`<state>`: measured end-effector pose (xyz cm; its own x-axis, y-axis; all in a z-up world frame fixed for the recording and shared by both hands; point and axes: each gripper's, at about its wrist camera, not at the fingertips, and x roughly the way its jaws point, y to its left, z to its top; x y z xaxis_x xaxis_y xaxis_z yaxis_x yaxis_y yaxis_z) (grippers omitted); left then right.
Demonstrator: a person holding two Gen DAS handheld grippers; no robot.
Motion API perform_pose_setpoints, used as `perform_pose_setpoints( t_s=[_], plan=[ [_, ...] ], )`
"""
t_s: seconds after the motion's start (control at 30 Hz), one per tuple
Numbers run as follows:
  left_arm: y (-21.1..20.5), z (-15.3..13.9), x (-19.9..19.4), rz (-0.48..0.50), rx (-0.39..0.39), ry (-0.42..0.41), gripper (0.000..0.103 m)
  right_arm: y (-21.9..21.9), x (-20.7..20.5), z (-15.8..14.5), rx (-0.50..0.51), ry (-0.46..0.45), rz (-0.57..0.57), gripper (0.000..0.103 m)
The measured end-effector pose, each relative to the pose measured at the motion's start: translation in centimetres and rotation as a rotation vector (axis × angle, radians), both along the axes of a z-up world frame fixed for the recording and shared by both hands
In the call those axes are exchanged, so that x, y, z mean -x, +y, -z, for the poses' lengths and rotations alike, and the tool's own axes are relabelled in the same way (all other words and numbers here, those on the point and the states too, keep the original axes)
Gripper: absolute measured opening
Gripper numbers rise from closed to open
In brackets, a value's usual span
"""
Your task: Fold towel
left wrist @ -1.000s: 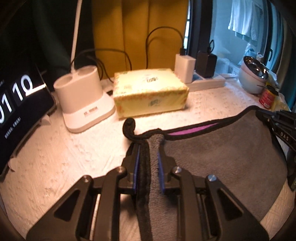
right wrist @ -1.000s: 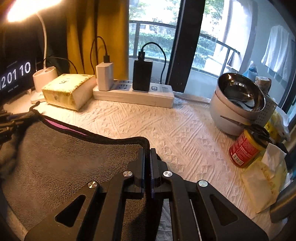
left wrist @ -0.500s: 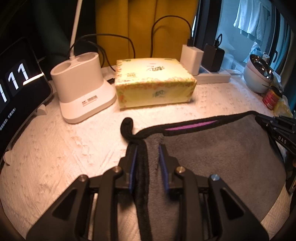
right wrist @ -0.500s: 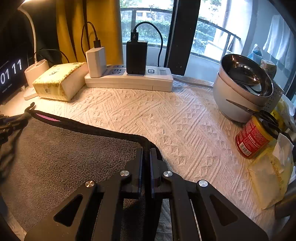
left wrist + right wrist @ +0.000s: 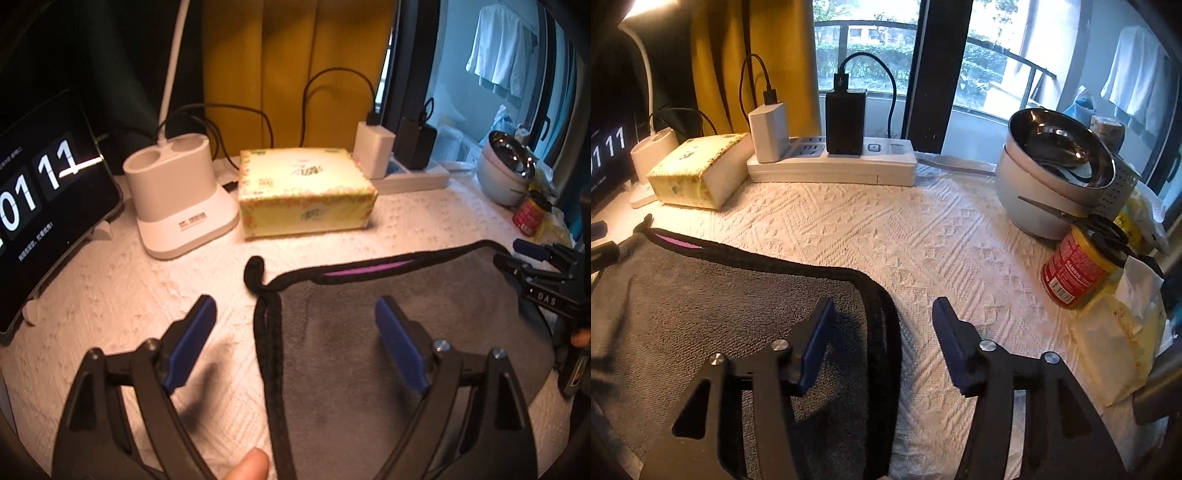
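A grey towel [image 5: 406, 332] with black edging and a purple strip lies folded flat on the white textured cloth. My left gripper [image 5: 295, 314] is open and empty, its blue pads astride the towel's left far corner, just above it. My right gripper [image 5: 882, 314] is open and empty, its pads either side of the towel's [image 5: 720, 306] right far corner. The right gripper also shows at the right edge of the left wrist view [image 5: 546, 269].
A tissue box [image 5: 306, 192], a white lamp base [image 5: 177, 199], a tablet clock [image 5: 40, 206] and a power strip [image 5: 831, 166] with chargers line the far edge. Bowls [image 5: 1056, 173], a red can [image 5: 1075, 269], scissors and a packet stand at the right.
Both grippers have opened and let go of the towel's far corners. The towel's edge now lies flat on the cloth.
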<state>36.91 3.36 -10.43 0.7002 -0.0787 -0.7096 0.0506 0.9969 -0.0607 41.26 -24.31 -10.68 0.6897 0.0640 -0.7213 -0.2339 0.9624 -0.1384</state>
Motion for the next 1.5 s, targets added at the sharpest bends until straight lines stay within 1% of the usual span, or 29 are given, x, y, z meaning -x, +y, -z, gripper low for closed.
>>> perform_pose_setpoints(
  t_s=[0.27,0.57,0.93,1.13,1.5],
  plan=[
    [0.0,-1.2,1.7,-0.012,0.008,-0.029,0.095,-0.1,1.5,-1.0,-0.011,-0.018,-0.005,0.059],
    [-0.1,-2.4,4.6,-0.009,0.045,-0.057,0.095,-0.6,4.1,-2.6,-0.034,-0.052,-0.006,0.059],
    [-1.1,-3.9,9.2,0.0,0.051,-0.102,0.095,-1.2,8.4,-4.5,-0.075,-0.093,-0.012,0.059],
    [-1.8,-4.2,11.6,-0.004,0.043,-0.122,0.095,-1.4,11.0,-5.4,-0.094,-0.12,-0.021,0.059],
    [-2.1,-4.3,16.0,-0.051,0.039,-0.154,0.095,-1.3,14.7,-6.2,-0.119,-0.147,-0.039,0.059]
  ],
)
